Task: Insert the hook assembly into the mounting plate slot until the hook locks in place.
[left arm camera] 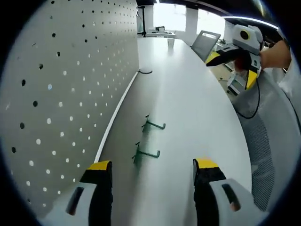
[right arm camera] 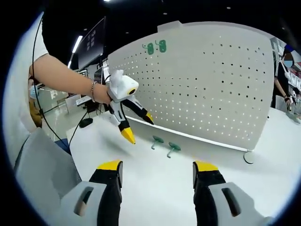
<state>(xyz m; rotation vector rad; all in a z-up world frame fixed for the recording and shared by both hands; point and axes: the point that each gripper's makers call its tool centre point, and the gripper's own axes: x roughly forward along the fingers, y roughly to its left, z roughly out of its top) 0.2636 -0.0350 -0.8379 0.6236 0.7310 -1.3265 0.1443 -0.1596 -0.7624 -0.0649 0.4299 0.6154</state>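
Two green hooks lie side by side on the white table [left arm camera: 188,108] near the foot of the perforated mounting plate [left arm camera: 61,84]: one hook [left arm camera: 154,125] farther off, the other hook [left arm camera: 146,154] nearer. My left gripper [left arm camera: 153,170] stands open just short of the nearer hook, nothing between its jaws. My right gripper [left arm camera: 232,68] hangs open in a hand at the upper right. In the right gripper view the same hooks [right arm camera: 156,140] [right arm camera: 173,148] lie before the plate [right arm camera: 211,84]. The left gripper [right arm camera: 138,127] hovers open to their left, and my right gripper [right arm camera: 157,170] is open and empty.
Two green pieces [right arm camera: 156,47] hang at the plate's top corner. A black cable [left arm camera: 146,71] lies by the plate's base, and a laptop [left arm camera: 205,43] stands at the table's far end. A mesh chair [left arm camera: 263,155] is beside the table. The plate's round foot [right arm camera: 248,157] rests at the right.
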